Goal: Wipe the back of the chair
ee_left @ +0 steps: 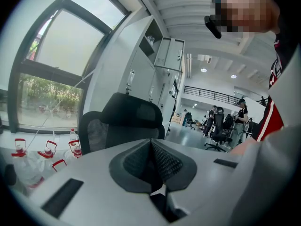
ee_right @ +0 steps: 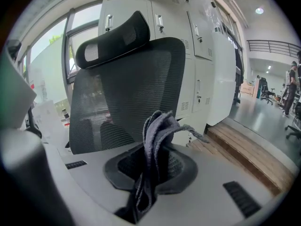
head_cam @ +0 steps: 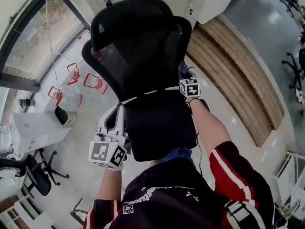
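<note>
The right gripper's fingers (ee_right: 176,167) are clamped on a grey cloth (ee_right: 157,131). It stands up out of the jaws in folds, with one loose strand trailing to the right. The left gripper's fingers (ee_left: 166,164) are pressed together with nothing between them.

In the right gripper view the black office chair (ee_right: 131,93) fills the centre behind the cloth, its mesh back upright and its headrest (ee_right: 113,39) tilted at the upper left. Whether the cloth touches the mesh cannot be told.

In the head view the chair (head_cam: 138,56) sits in the middle of the frame. The right gripper (head_cam: 187,78) is at the right edge of its back, with a bit of the cloth (head_cam: 183,69) showing above the marker cube. The left gripper (head_cam: 114,123) is lower, at the left edge of the chair's lower black part, pointing up. A red, black and white sleeve (head_cam: 233,171) reaches in from the lower right.

Outward from the chair, water bottles with red handles (head_cam: 95,82) stand on the floor at the left, below a large window (head_cam: 38,37). White lockers (ee_right: 207,41) stand behind the chair, and a wooden step (head_cam: 233,66) runs along the right. Another office chair (head_cam: 28,173) sits at the lower left. In the left gripper view, people (ee_left: 242,112) stand far off at the right.
</note>
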A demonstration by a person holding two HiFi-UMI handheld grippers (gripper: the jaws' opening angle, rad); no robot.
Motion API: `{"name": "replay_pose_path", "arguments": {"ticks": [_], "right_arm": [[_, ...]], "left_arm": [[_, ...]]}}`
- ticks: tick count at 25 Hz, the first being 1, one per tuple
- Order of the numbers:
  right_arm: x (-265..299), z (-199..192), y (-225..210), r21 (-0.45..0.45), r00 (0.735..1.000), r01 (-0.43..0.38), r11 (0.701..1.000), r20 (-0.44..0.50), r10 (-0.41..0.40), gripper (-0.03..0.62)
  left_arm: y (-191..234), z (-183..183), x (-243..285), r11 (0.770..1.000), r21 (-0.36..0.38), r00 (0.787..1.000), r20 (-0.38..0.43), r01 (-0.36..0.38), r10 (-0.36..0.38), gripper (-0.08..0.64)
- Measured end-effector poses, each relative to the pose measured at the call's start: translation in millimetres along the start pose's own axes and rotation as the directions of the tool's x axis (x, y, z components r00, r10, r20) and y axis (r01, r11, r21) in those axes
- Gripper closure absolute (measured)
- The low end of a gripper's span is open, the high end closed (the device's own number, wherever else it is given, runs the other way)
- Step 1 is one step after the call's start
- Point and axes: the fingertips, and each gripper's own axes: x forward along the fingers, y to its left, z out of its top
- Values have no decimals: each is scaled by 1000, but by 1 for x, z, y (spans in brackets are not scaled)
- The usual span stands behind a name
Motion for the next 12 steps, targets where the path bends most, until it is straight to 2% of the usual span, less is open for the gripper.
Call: {"name": "replay_pose_path", "arguments": {"ticks": [6,12], "right_arm": [[21,11,38,-44,998,-60,997,4,60,523],[38,13,97,-86,990,-140,986,-2,140,523]], "left_arm": [[14,1,0,999,7,999,8,-31,31,535],[29,-3,-9,997,3,997,12,-71,71,535]]}}
